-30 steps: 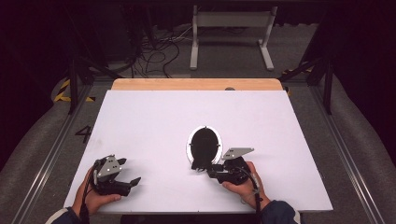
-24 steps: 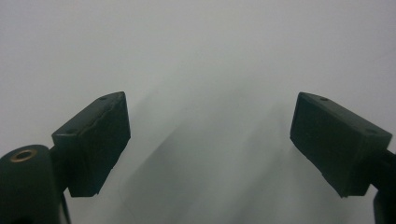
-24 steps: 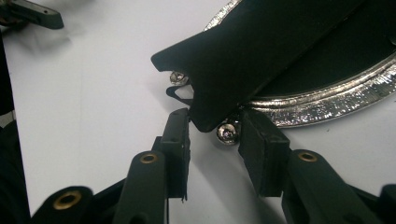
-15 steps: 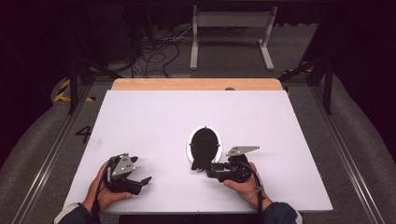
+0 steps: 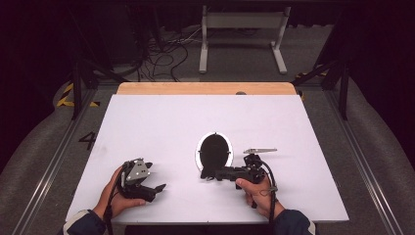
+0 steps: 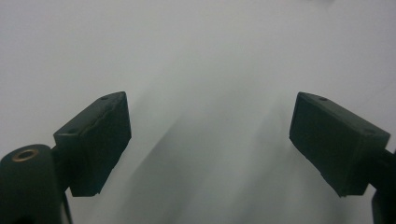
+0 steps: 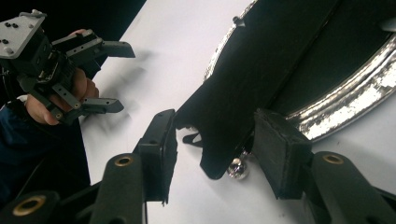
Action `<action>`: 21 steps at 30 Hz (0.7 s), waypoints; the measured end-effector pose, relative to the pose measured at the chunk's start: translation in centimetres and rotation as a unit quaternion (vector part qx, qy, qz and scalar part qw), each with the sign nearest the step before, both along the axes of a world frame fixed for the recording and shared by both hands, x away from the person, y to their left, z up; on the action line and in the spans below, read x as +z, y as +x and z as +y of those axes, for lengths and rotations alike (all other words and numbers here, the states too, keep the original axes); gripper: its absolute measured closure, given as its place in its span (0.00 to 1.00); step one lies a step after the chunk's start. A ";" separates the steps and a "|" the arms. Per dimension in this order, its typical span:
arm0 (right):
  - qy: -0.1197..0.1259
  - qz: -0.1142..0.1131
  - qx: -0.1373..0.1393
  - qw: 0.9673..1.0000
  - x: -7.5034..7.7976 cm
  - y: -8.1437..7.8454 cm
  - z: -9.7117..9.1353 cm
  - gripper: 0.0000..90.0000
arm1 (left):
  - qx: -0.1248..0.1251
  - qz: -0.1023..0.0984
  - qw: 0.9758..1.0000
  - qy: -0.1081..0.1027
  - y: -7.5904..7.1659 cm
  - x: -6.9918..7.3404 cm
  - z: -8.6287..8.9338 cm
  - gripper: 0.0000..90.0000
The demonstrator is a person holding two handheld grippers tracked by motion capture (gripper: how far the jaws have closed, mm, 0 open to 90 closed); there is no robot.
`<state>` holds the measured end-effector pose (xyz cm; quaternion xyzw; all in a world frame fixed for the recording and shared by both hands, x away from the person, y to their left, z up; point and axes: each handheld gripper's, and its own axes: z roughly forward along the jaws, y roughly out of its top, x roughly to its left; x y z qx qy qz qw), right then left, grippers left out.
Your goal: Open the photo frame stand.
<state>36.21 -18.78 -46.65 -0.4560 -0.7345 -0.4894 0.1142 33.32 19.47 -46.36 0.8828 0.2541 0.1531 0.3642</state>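
At the left of the high view, the left hand [image 5: 113,195] rests on the white table sheet [image 5: 161,122] near its front edge and holds the left gripper [image 5: 155,190], which points toward the middle of the table. Its 2 jaws stand wide apart and released; in the left gripper view nothing lies between the pads [image 6: 98,140] but bare white surface. From the right gripper view this same gripper [image 7: 112,74] shows farther off, its 2 jaws spread and empty.

Toward the middle lies an oval mirror [image 5: 214,152] with a shiny silver rim, flat on the sheet and face down, so that its black back is up. A black stand flap [image 7: 243,102] lies along that back, and its lower end reaches past the rim toward the person.

Just right of the mirror's near end, the right gripper [image 5: 208,175] lies low and level in the right hand [image 5: 257,188], pointing leftward at the flap. Its jaws have just been opening. In the right gripper view the tip of the flap and a small silver ball [image 7: 237,168] sit between the 2 jaws; the left pad stands clear of the flap with white sheet in the gap, and the right pad [image 7: 275,149] is just beside it, so the claw is released and grips nothing.
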 end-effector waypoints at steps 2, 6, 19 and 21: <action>-0.033 -0.012 0.017 0.999 0.2 -0.3 0.4 0.52 | -0.004 0.003 1.000 -0.001 -0.1 0.0 0.1 0.14; -0.101 -0.046 0.051 0.993 0.8 -1.0 1.3 0.50 | -0.009 0.005 1.000 0.003 -0.2 -0.1 0.1 0.14; -0.116 -0.087 0.035 0.989 1.0 -1.4 1.9 0.58 | -0.009 0.005 1.000 0.006 -0.2 -0.1 0.1 0.14; -0.066 -0.067 0.025 0.995 0.9 -1.0 1.3 0.57 | -0.010 0.005 1.000 0.008 -0.1 -0.1 0.1 0.14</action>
